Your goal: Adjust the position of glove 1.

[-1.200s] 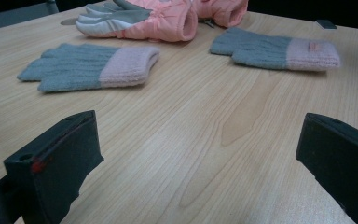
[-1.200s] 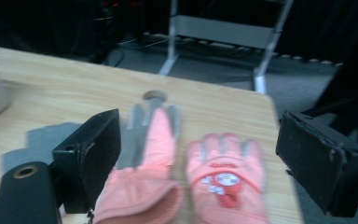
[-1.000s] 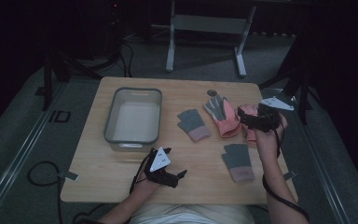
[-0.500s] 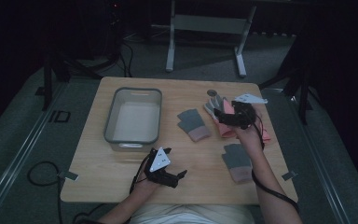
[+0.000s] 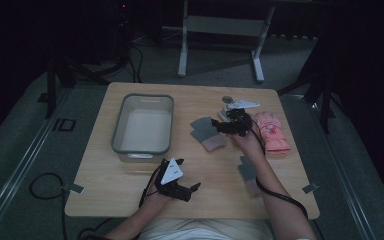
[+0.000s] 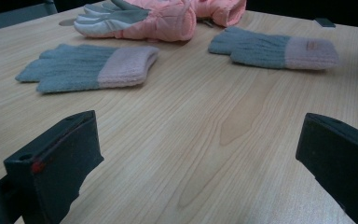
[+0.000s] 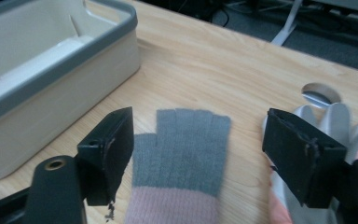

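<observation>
A grey knit glove with a pink cuff (image 5: 206, 134) lies flat at mid-table, right of the bin. My right gripper (image 5: 219, 127) hovers low over it, pointing left. In the right gripper view this glove (image 7: 186, 154) lies between the open jaws of that gripper (image 7: 198, 140); they have just been closing and the pads do not press on it. A second knit glove (image 5: 250, 172) lies near the right forearm. Pink padded gloves (image 5: 272, 131) lie to the right. My left gripper (image 5: 192, 192) rests open at the front edge, with bare wood between its jaws (image 6: 200, 144).
A grey-rimmed empty bin (image 5: 120, 125) stands left of centre, close to the right gripper's left jaw in the bin's (image 7: 51, 74) near view. A round cable hole (image 5: 227, 99) sits at the table's back. The table edge runs just behind the left hand.
The right gripper has moved left and down, from over the pink gloves to over the grey knit glove. The left gripper has stayed put.
</observation>
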Available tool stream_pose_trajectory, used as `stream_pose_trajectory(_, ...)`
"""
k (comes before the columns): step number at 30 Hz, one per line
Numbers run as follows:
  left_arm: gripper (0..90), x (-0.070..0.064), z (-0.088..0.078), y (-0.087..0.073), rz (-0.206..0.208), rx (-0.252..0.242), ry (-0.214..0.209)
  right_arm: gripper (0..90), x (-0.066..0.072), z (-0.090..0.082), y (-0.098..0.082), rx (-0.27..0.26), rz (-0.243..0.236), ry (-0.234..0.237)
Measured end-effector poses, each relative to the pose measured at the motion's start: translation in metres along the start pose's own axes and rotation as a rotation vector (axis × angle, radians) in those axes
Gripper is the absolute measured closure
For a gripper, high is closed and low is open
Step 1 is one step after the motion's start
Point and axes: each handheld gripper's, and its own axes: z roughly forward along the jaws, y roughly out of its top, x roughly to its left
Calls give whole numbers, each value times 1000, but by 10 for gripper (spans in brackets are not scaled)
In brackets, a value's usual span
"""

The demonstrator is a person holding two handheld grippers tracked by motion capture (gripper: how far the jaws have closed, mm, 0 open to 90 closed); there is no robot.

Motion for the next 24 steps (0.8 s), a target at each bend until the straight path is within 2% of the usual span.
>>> stream_pose_trajectory(5,0,0,0,0,-1,-2,-1,341,4,32,-5,95,-37,24)
stream_pose_trajectory(13,0,0,0,0,0,-1,-5,461,3,66,-11,194,-43,48)
stream_pose_trajectory(16,0,0,0,0,-2,-1,-5,537,-2,77,-13,243,-38,75)
stream_pose_trajectory(21,0,0,0,0,-7,-3,-6,554,-6,90,-17,280,-28,76)
stream_pose_trajectory(24,0,0,0,0,-7,-4,-7,508,-6,96,-20,298,-48,72)
